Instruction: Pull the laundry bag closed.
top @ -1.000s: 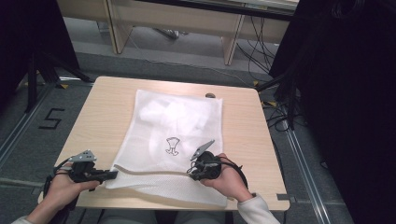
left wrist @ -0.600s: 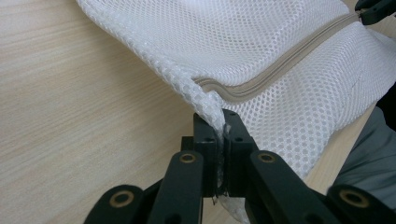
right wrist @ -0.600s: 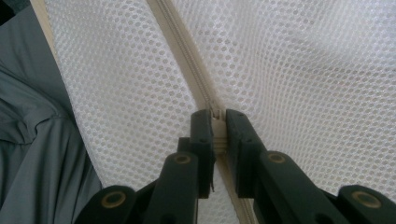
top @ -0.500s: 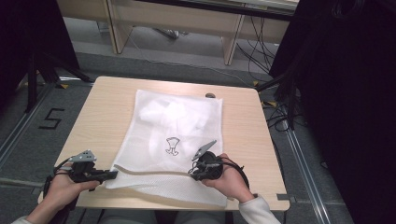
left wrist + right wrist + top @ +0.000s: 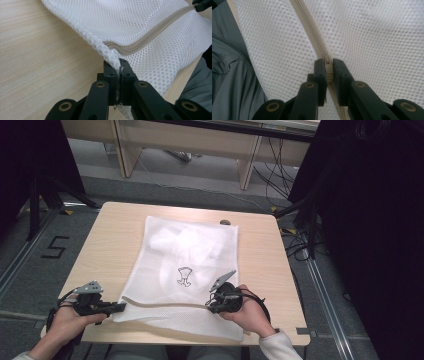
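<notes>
Apparently the work is at its start or middle: the mesh bag (image 5: 185, 270) lies flat on the worktop (image 5: 260, 270), with white contents inside toward 12 o'clock, and its zipper (image 5: 165, 304) runs along the near edge. Whether the zipper is being opened or closed I cannot tell. The left tool (image 5: 117, 75) has its jaws together on the bag's corner, at about 8 o'clock of the bag, and the mesh is pinched and bunched between them. The right tool (image 5: 329, 72) has its jaws clamped on the zipper at the slider (image 5: 327, 60), at about 5 o'clock of the bag. From the right tool the zipper tape goes away toward 11 o'clock in its own view. I judge that both grips are made, and the pull along the zipper toward the left tool is what remains.
</notes>
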{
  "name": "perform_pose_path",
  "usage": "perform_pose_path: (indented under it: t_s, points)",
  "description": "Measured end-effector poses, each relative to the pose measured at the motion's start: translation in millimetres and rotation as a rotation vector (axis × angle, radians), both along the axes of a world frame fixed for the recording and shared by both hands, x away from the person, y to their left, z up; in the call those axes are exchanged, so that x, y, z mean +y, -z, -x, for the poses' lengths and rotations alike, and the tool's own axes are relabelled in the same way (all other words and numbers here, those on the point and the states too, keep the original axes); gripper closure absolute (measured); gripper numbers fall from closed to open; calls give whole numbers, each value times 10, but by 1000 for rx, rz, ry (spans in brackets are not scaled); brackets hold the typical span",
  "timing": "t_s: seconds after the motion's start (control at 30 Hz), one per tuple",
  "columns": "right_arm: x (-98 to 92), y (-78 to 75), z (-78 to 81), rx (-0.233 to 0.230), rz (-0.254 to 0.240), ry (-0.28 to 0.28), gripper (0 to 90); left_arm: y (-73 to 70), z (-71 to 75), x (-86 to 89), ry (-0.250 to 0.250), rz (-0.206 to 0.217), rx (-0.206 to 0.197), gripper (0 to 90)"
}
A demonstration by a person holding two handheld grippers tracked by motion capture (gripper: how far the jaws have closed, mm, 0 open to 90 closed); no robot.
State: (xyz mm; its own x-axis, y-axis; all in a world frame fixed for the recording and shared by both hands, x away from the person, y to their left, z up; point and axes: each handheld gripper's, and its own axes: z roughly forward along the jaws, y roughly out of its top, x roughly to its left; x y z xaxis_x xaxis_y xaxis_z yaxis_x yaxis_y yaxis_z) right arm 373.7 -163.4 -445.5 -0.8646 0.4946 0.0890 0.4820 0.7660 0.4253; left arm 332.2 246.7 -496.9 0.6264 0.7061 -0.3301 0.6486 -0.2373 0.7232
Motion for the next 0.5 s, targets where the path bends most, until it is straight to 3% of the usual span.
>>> perform_pose_path:
  t_s: [0.5]
  points:
    - [-74, -4, 7, -10, 0, 4, 823, 1, 0, -1, -1, -1, 0, 856]
